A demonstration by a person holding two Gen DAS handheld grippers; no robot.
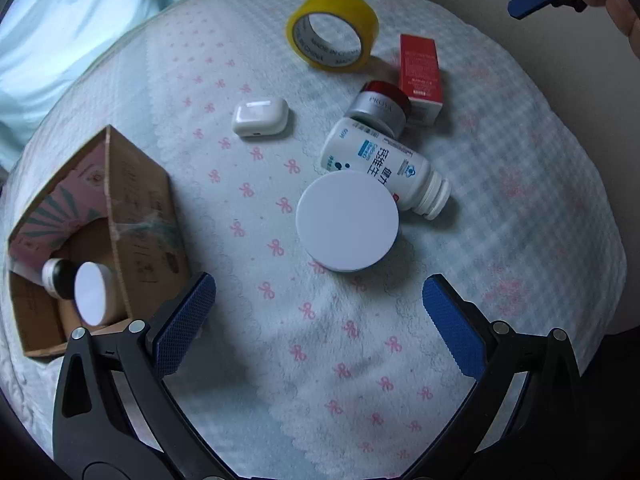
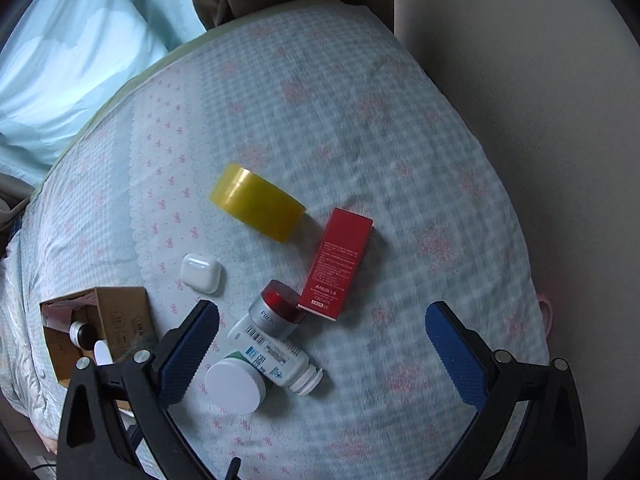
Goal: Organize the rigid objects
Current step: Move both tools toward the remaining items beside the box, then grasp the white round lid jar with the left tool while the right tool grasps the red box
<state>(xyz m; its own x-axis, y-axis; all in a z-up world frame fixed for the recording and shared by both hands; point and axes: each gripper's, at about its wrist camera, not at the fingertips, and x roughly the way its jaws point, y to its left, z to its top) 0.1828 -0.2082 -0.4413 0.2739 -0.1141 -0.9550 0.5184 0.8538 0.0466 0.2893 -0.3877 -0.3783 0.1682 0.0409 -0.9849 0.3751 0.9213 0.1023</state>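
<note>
Tape roll, red box, earbud case, bottle loose; cardboard box left.

Bed, checked bow-print quilt; pale blue pillow; cream wall.

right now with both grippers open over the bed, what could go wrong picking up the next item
The white-lidded jar leans against the lying pill bottle, which also touches the red-capped jar; lifting one may roll the others on the soft bedspread. The cardboard box sits at the bed's edge and already holds two containers, so a clumsy drop could tip it. Both the left gripper and right gripper are open and empty.
</note>
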